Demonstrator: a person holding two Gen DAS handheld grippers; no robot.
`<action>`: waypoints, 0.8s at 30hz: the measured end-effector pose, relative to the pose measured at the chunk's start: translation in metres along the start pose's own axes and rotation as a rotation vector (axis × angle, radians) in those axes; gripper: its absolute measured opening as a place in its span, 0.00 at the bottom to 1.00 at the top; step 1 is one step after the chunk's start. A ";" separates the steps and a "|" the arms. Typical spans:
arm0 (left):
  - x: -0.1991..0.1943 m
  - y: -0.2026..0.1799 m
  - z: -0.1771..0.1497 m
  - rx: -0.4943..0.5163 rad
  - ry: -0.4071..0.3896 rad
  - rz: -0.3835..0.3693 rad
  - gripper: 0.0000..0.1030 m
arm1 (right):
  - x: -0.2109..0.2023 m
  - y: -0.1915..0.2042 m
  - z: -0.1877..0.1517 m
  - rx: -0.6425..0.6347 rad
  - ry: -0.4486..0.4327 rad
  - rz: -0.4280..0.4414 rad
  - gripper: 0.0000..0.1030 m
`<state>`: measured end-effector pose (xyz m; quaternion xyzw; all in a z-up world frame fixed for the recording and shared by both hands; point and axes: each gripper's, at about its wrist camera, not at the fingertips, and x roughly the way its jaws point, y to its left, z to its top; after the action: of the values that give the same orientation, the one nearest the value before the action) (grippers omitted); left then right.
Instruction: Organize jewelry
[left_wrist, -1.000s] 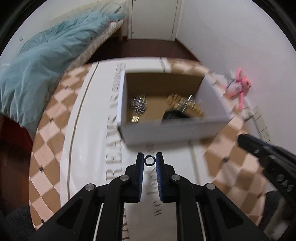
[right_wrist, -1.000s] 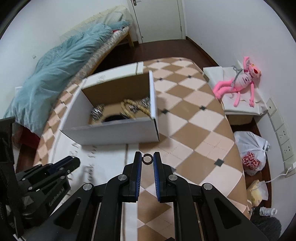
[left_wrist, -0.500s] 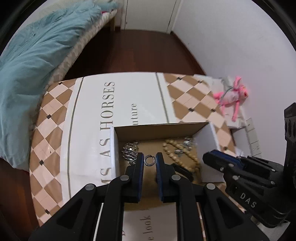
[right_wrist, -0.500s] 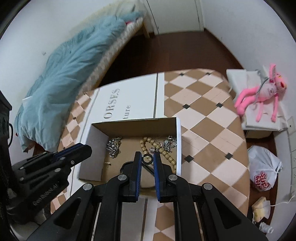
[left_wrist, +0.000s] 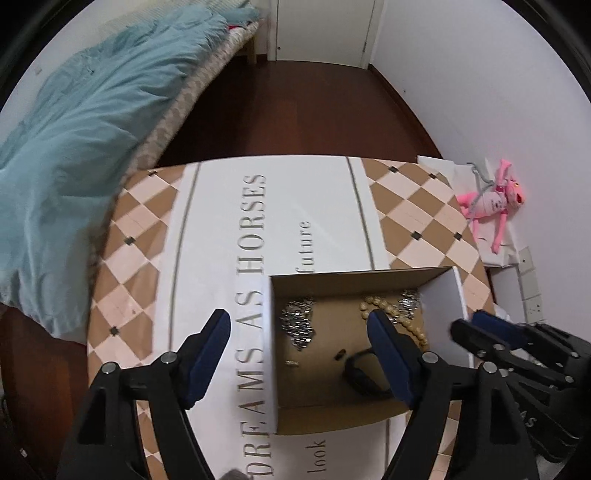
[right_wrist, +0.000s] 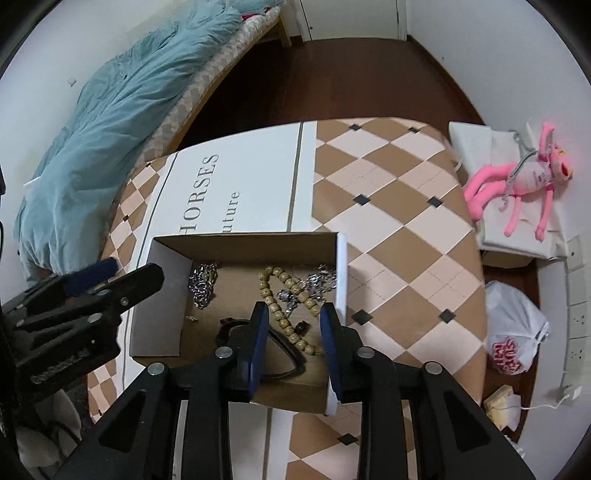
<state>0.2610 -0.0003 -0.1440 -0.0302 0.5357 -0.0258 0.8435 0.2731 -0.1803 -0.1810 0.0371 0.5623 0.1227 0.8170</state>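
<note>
Right of table (right_wrist: 399, 229): plastic bag (right_wrist: 515, 332), right-wrist only.

The right tool's fingers (right_wrist: 258, 332) cover part of the black band (right_wrist: 284, 354) in the cardboard box (right_wrist: 159, 317). Small dark specks (left_wrist: 338, 355) on the box floor are too small to identify. The bench (right_wrist: 406, 258) runs off the bottom edge.

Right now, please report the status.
Left gripper and right gripper just opened, both empty. Both above box. Bead string inside. Nothing in the way.
</note>
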 end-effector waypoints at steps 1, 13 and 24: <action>0.000 0.001 0.000 -0.001 0.001 0.006 0.81 | -0.002 0.000 -0.001 -0.002 -0.008 -0.013 0.31; 0.006 0.004 -0.033 -0.013 -0.015 0.092 0.95 | 0.002 -0.008 -0.024 -0.035 0.001 -0.189 0.98; -0.001 0.003 -0.052 -0.032 -0.032 0.099 0.95 | 0.002 -0.010 -0.041 -0.024 -0.011 -0.229 0.99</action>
<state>0.2133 0.0014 -0.1656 -0.0175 0.5234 0.0249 0.8515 0.2368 -0.1926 -0.1997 -0.0365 0.5568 0.0352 0.8291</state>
